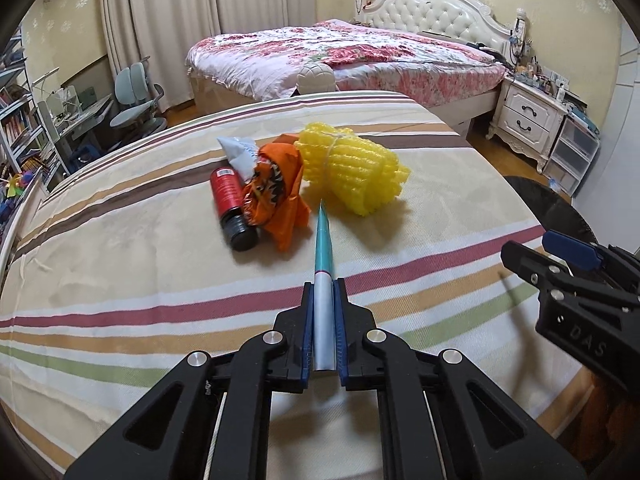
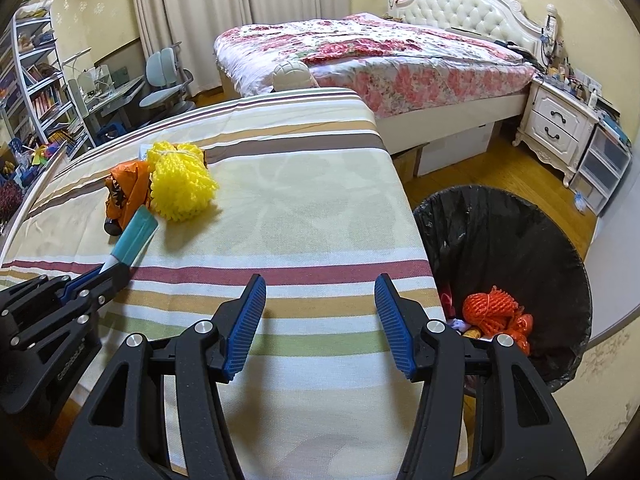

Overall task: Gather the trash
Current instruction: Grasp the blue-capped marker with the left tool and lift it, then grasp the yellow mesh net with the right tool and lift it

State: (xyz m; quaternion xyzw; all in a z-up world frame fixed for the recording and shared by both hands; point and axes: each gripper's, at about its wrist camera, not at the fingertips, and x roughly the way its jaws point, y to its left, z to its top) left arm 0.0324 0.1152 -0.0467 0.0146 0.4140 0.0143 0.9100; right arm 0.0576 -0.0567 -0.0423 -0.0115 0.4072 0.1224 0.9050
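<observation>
Left gripper point(image 1: 323, 308) pinching a teal-and-white tube point(image 1: 323, 264) between its fingers, tube pointing forward above the striped tablecloth point(image 1: 160, 280); same tube visible in the right view point(image 2: 134, 236) sticking out of the left gripper point(image 2: 114, 270); right gripper point(image 2: 320, 320) fingers spread wide, nothing between them, hovering over the table edge; remaining trash on the cloth: yellow foam net point(image 1: 352, 168), orange wrapper point(image 1: 280, 192) touching it, red bottle with black cap point(image 1: 232, 208) lying beside the wrapper, white packet point(image 1: 240, 152) behind; black bin point(image 2: 520, 240) on the floor just right of the table, orange net point(image 2: 496, 312) inside it.
</observation>
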